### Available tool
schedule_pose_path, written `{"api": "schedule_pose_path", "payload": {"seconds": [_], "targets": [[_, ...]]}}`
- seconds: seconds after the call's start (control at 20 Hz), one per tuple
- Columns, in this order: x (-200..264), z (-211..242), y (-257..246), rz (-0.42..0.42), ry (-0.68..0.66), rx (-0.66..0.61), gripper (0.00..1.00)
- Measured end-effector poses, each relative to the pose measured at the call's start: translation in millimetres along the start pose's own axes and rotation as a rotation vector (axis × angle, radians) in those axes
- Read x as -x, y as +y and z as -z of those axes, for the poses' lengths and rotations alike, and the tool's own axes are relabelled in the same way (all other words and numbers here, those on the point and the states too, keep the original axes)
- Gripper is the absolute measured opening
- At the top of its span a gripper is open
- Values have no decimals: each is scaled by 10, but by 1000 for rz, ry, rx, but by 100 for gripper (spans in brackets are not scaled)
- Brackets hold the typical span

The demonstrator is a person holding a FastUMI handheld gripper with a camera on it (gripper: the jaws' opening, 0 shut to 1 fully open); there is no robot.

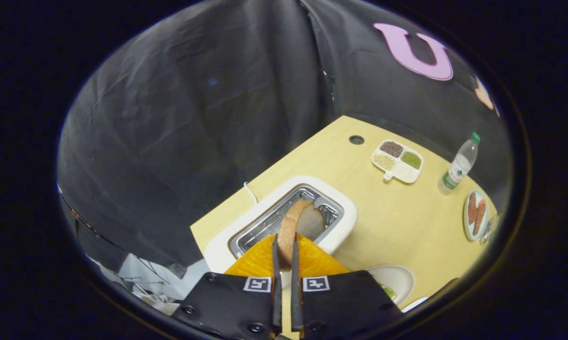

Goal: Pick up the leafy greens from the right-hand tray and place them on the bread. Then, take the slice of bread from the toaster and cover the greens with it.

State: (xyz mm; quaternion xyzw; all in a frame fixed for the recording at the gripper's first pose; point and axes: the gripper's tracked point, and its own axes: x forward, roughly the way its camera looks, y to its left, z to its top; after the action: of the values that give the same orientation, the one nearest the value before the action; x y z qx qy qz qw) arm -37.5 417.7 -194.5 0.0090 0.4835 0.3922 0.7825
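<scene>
The pale wooden table (397,222) is the biggest thing here, spreading out beyond the gripper and carrying everything else, with a small round hole (356,140) near its far edge. On it, just ahead of the fingers, sits the white toaster (345,212), its metal-lined slot open upward and a thin white cord (250,192) trailing off its far left corner.

The slice of bread (295,224) stands on edge, its brown crust facing the camera, its top leaning toward the toaster slot. Its lower part runs down between the two fingers, and the gripper (286,248) is closed narrowly on it, both fingers pressing against the slice's faces (the gap between them is no wider than the bread itself).

To the right of the fingers, close by, is a white plate (402,276) with a bit of leafy greens (387,292) showing at its near edge, mostly hidden behind the gripper body.

Well beyond, toward the far right, stand a white divided tray (406,174) with beans or grains in three of its compartments, a clear plastic bottle (458,165) with a green cap, and a small dish (468,222) holding orange-brown pieces.
</scene>
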Motion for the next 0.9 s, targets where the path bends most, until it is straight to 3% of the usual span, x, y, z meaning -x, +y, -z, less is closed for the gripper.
{"api": "schedule_pose_path", "payload": {"seconds": [0.1,0.9], "targets": [[64,-75,11,-10,-29,-21,4],[864,-241,-365,-60,-198,-167,4]]}}
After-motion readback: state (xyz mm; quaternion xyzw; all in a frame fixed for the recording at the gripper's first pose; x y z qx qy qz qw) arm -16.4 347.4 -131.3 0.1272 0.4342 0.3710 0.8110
